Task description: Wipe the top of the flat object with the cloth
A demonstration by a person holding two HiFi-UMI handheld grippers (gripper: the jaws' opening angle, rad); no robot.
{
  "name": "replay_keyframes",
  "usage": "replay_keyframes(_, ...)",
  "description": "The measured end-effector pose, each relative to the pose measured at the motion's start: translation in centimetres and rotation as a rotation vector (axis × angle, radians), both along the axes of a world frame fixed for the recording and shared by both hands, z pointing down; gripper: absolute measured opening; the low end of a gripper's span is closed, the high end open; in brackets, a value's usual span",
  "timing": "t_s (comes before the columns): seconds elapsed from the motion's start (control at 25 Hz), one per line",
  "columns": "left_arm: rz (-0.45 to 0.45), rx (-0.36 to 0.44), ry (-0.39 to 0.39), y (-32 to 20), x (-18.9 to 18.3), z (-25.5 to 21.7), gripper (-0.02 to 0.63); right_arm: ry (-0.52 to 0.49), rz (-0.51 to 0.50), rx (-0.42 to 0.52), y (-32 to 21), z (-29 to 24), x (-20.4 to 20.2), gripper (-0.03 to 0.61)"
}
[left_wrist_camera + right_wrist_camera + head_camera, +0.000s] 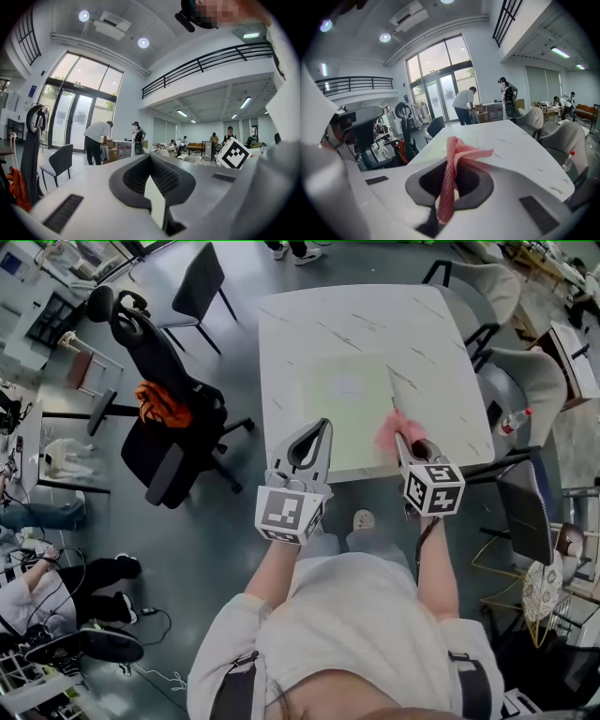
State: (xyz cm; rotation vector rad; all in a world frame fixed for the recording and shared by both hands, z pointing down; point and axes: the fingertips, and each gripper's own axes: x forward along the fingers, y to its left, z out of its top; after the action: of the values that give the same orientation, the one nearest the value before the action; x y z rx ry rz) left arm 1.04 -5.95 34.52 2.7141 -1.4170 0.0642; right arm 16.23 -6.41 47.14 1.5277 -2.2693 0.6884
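Right gripper view gives me the clearest read: the right gripper (451, 157) is clamped on the pink cloth (452, 168), which runs up through the slot as a twisted strand and flops over the tips in a loose tuft. It looks soft, limp and very light, with a mesh weave. I judge it will drag rather than glide, and only that tuft can meet the surface unless I tip the tongs low.

The left gripper (322, 426) has its tongs pressed together at the tips. A pale sliver shows in the slot, and I cannot tell what it is.

The flat object (349, 418) is a pale green sheet lying flat on the table (328, 320), running from the middle to the near edge. Both grippers hover over that near edge, the cloth above the sheet's near right corner. The sheet looks thin and light, and the marble-look tabletop looks smooth, so I expect it to skate under a wipe. Pinning its near left corner with the closed left tongs seems wise.

The room is a tall open hall with a grey floor. A black office chair (155, 404) stands off the table's left edge, grey chairs (525, 381) off its right, and people stand near the glass doors (79, 122).
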Motion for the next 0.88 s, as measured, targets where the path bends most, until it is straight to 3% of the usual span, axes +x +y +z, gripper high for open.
replay_keyframes(0.48,0.080,0.038,-0.003,-0.6,2.1,-1.6,0.011,-0.051,0.066,0.194,0.2,-7.8,1.7,0.026)
replay_keyframes(0.88,0.097,0.061,-0.002,-1.2,2.8,-2.5,0.011,-0.059,0.075,0.320,0.8,-12.3,2.2,0.026)
